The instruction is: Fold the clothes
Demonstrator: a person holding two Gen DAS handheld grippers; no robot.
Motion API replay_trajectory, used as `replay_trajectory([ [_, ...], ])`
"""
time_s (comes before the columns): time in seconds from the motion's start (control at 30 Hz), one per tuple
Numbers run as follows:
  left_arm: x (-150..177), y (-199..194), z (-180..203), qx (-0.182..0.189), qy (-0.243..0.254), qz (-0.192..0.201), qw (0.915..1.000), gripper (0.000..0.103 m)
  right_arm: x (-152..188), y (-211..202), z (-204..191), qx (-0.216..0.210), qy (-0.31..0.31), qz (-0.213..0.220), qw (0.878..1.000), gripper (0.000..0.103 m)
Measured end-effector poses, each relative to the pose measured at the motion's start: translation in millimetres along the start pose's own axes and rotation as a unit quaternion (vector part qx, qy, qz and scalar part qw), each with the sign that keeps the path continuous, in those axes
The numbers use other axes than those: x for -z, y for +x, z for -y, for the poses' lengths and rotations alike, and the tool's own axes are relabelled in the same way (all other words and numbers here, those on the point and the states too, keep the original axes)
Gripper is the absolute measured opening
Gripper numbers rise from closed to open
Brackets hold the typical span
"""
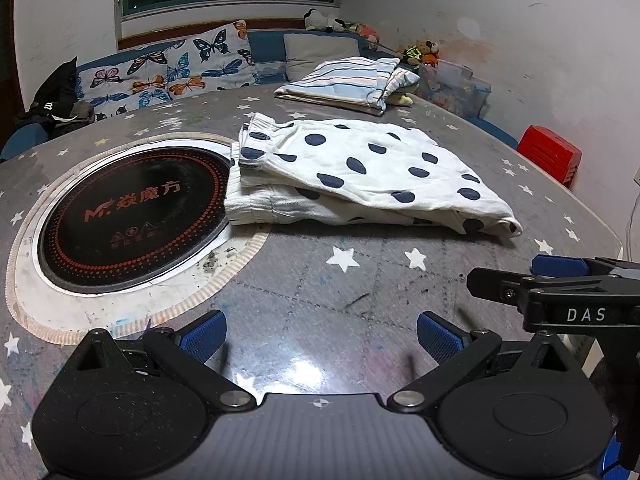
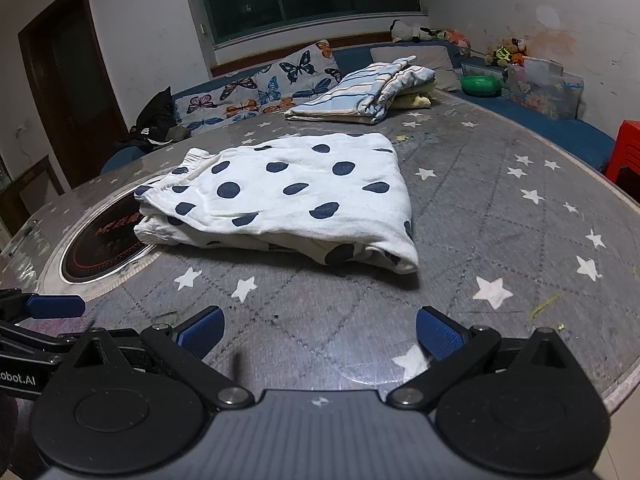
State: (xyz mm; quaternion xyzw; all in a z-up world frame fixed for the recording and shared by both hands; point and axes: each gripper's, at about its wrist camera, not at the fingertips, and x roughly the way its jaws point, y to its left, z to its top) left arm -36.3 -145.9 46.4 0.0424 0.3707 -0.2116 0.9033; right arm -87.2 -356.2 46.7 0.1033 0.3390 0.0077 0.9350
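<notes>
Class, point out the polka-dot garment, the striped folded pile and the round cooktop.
polka-dot garment (image 2: 304, 184), right wrist view, top layer.
striped folded pile (image 1: 344, 80), left wrist view, upper surface.
round cooktop (image 1: 132, 220), left wrist view, black glass centre.

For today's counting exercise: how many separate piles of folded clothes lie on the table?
2: the polka-dot garment mid-table beside the round cooktop, and a striped pile at the far edge; its lower layers are partly hidden.

Folded garment (image 1: 360, 168): white, navy dots.
Table cover (image 1: 360, 280): grey, white stars.
Hob (image 1: 132, 216): black, orange-red rings.
Far stack (image 2: 360, 92): pale blue stripes, perhaps yellow beneath.
Pillow (image 1: 168, 68): butterflies.
</notes>
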Motion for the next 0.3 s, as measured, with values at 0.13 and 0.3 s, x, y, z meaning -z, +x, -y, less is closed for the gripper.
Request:
replay_trajectory([
  [0.13, 0.8, -1.0, 1.2, 0.0, 0.002, 0.002, 1.0, 0.103, 0.4, -1.0, -0.3, 0.0, 0.0, 0.001, 1.0, 0.103],
  [0.3, 1.8, -2.3, 2.8, 0.0, 0.005, 0.005, 1.0, 0.103, 0.9, -2.3, -0.6, -0.001, 0.001, 0.002, 1.0, 0.103],
])
